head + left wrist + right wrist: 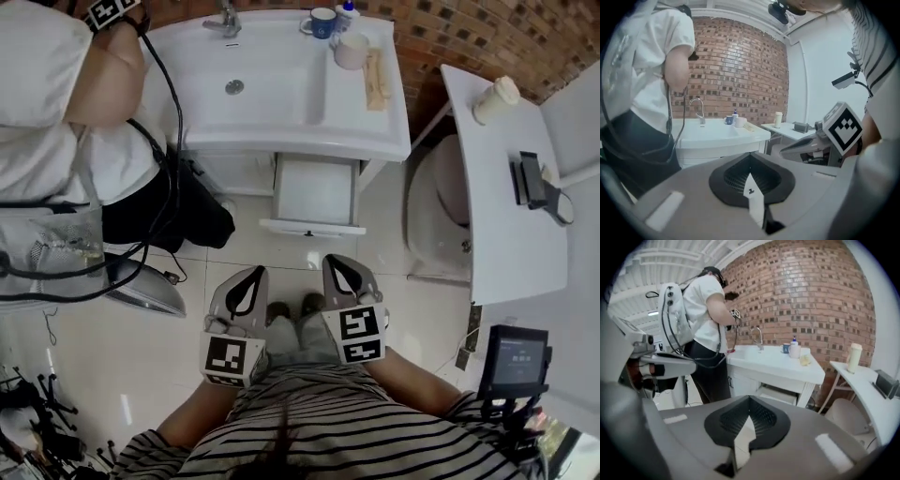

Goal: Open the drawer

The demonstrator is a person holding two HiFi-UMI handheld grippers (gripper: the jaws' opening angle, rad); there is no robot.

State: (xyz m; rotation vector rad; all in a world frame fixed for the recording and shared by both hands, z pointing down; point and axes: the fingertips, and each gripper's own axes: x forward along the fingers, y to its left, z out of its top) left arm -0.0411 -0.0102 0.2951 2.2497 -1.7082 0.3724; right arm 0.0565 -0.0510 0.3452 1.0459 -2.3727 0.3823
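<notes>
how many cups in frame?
3: blue mug at the basin's back edge, white cup on its right ledge, tall cream cup on the side table. More could be hidden behind the person at left.

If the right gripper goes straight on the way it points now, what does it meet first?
Most likely the front of the open drawer under the sink: the right gripper, shut and empty, aims at it across bare floor. Depth is unclear; it may touch floor first.
</notes>
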